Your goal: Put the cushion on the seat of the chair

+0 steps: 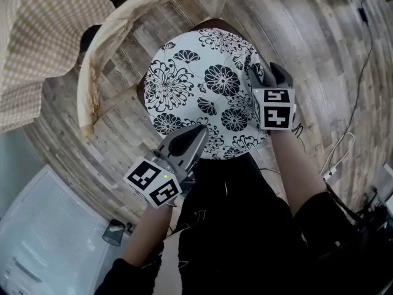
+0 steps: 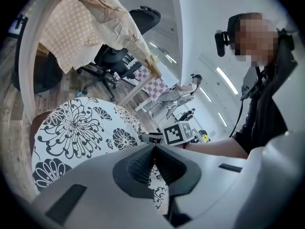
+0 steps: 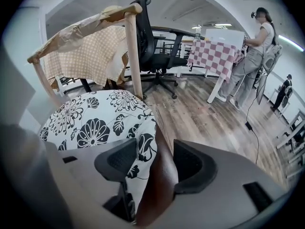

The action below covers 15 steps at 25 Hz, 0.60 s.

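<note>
Seen from the head view: one flowered cushion flat on the round seat of one wooden chair. Left gripper at its near edge, right gripper at its right edge.

Only in the left gripper view: pads pressed together, nothing seen between.

Only in the right gripper view: jaws spread, around cushion edge and brown seat rim, not pinching. Far behind, one black office chair, one checked table.

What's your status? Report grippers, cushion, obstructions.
Left gripper shut, at near edge of cushion. Right gripper open, straddling cushion edge and chair seat rim. Cushion flat on seat. Nothing in the way.
</note>
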Available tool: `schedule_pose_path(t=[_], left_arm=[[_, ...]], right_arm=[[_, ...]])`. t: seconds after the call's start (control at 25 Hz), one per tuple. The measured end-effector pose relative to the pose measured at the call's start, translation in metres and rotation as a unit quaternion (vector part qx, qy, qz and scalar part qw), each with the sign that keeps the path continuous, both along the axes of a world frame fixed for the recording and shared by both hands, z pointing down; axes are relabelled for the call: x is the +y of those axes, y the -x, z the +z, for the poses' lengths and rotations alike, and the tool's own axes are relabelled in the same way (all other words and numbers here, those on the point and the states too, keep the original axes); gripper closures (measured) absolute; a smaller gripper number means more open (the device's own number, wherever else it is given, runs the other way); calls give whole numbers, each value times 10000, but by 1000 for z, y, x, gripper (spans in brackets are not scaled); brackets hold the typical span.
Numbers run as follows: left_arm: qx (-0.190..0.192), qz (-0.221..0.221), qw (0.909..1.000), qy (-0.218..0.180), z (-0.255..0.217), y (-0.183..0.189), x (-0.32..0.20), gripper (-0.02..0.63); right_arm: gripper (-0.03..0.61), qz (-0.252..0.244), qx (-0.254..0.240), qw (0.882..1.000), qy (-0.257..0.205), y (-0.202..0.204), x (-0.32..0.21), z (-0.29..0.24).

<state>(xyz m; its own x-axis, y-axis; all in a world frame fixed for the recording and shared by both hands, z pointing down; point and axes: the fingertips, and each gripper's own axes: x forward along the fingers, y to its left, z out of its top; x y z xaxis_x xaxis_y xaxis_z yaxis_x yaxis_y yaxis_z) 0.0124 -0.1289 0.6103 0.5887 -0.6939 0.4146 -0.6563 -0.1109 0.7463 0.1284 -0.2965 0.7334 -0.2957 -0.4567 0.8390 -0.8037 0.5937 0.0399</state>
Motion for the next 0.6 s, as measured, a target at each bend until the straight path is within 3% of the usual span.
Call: schedule_pose_path(t=[0.36,0.6], left_arm=[[-117,-181,9994,-289,-54,8,-7,598],[-354,-106,9976,-577,-104,2,-1,598]], right_arm=[[345,370,387,9984,155,-41,-2,-20],[347,359,9,9993,-109,-40,7,-76]])
